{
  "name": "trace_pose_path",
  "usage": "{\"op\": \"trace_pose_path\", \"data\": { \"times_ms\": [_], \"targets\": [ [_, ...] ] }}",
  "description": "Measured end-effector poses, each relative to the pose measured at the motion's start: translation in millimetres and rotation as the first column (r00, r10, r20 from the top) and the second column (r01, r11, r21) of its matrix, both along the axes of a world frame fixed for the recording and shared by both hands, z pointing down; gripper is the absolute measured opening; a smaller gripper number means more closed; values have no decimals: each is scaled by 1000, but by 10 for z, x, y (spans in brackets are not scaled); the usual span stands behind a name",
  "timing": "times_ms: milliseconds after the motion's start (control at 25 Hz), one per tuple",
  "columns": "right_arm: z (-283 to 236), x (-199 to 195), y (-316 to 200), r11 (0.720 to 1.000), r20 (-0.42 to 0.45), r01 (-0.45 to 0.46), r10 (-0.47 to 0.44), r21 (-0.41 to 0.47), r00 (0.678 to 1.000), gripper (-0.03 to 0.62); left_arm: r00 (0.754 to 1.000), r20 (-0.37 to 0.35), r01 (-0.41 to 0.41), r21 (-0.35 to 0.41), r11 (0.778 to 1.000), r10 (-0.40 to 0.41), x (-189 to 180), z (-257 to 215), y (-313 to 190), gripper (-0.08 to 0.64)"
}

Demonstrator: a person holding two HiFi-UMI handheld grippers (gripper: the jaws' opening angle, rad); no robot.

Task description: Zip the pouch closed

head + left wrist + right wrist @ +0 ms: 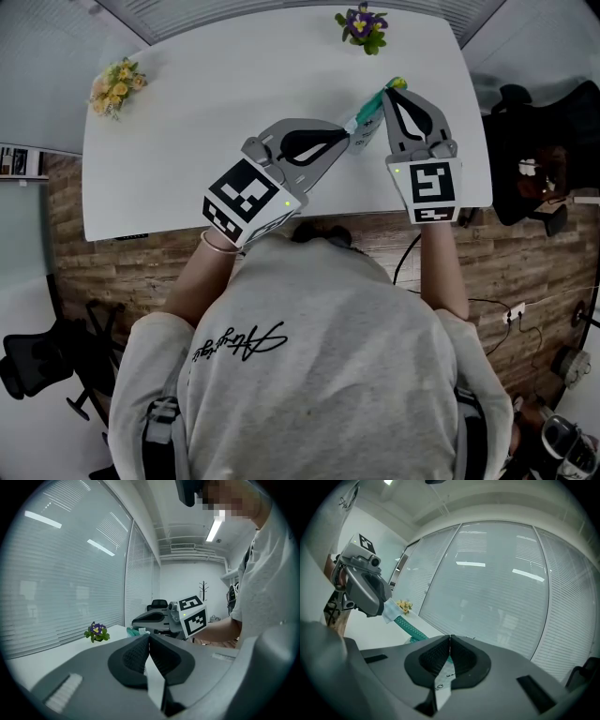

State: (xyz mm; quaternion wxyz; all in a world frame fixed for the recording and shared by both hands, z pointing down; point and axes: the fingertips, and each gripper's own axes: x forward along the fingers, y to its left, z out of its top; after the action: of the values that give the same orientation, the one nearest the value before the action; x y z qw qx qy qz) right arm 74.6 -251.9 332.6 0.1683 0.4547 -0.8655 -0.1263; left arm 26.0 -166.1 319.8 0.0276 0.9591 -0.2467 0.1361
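left gripper (347,141): I had it clamped on one end of the pouch (371,110) as an anchor | pouch: stretched taut above the table (187,150), between both tools | right gripper (395,91): pinched on the other end, I reckon to draw the zip

The table (206,103) is finished smooth, matt white. The floor (112,272) is planked in wood; the pouch (367,114) looks like cloth.

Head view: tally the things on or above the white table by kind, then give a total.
flower bunches: 2, yellow bunch and purple bunch
teal pouch: 1
grippers: 2, left gripper and right gripper
total: 5
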Motion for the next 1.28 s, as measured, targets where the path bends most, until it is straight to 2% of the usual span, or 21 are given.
{"op": "trace_pose_path", "data": {
  "times_ms": [1280],
  "targets": [
    [165, 90, -131, 998, -30, -56, 55, -26, 998, 9, 1000, 19, -16, -5, 1000, 16, 46, 1, 111, 2]
  ]
}}
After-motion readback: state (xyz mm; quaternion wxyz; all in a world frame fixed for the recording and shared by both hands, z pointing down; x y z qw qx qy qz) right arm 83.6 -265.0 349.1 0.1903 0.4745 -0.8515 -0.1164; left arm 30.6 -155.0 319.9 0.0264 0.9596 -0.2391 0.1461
